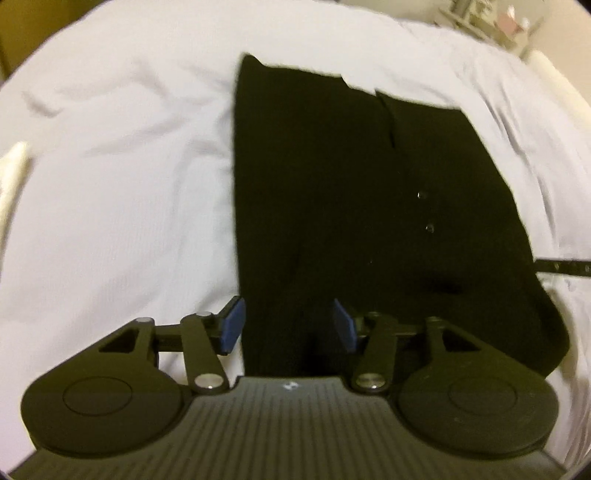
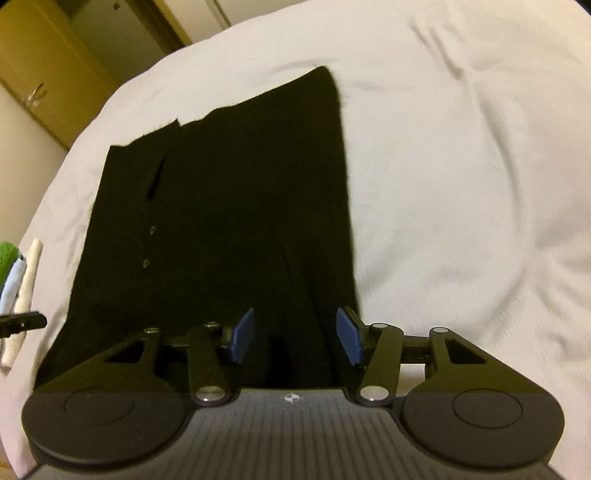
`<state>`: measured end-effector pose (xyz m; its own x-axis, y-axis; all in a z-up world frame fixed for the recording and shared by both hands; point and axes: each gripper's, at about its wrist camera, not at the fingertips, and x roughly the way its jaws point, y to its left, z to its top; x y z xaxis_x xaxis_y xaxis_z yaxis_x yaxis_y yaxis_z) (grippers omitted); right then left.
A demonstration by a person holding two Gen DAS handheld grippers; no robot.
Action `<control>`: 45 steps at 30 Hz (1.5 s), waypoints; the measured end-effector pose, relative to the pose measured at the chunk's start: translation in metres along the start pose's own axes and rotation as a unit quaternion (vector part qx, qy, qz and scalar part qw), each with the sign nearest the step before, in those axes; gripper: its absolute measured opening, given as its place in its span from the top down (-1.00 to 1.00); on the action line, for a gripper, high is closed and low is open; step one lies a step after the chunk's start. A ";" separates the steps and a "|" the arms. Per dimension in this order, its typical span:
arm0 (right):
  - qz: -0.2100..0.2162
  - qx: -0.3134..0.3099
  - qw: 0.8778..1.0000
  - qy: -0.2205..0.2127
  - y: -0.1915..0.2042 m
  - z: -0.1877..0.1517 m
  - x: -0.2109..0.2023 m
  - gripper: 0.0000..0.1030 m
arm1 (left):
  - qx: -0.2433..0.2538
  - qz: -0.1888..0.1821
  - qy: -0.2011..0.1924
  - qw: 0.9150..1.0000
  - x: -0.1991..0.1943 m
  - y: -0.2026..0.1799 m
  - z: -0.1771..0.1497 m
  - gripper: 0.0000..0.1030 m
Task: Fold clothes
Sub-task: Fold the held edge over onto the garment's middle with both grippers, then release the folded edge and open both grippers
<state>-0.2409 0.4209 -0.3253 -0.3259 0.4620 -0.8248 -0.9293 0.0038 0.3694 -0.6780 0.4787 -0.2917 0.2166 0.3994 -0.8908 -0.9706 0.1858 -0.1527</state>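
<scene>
A black garment with small buttons (image 1: 369,206) lies flat on a white bed sheet (image 1: 118,184), folded into a long rectangle. My left gripper (image 1: 288,326) is open, its blue pads over the garment's near left edge. In the right wrist view the same garment (image 2: 229,221) lies ahead, and my right gripper (image 2: 295,338) is open over its near right edge. Neither gripper holds cloth. A tip of the right gripper (image 1: 561,267) shows at the left view's right edge, and the left gripper's tip (image 2: 22,321) at the right view's left edge.
The white sheet (image 2: 461,184) is wrinkled around the garment. A stack of folded clothes, green, light blue and white (image 2: 14,280), sits at the bed's left edge. A wooden cabinet (image 2: 40,66) stands beyond the bed. Small items (image 1: 491,22) sit on a shelf at far right.
</scene>
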 end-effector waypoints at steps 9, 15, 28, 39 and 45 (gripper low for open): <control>-0.012 -0.070 0.997 -0.029 0.031 0.005 0.006 0.86 | 0.043 0.051 -0.051 0.996 -0.004 -0.024 -0.010 0.88; -0.018 -0.071 0.992 -0.102 0.040 0.009 -0.013 0.87 | 0.021 0.064 -0.099 0.993 -0.010 -0.022 0.004 0.88; -0.129 -0.072 0.988 -0.039 0.044 0.012 0.017 0.38 | 0.030 0.131 -0.084 0.987 -0.004 -0.015 0.016 0.75; -0.078 -0.161 0.984 -0.020 0.060 0.020 0.067 0.94 | 0.089 0.030 -0.044 0.995 0.058 -0.016 0.017 0.83; -0.100 -0.096 0.989 -0.042 0.043 0.022 0.014 0.56 | 0.081 0.083 -0.057 0.992 -0.004 -0.001 -0.001 0.83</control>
<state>-0.2814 0.4469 -0.3116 -0.1247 0.5418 -0.8312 -0.9922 -0.0623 0.1082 -0.6777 0.4766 -0.2886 0.0737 0.5340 -0.8423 -0.9664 0.2469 0.0720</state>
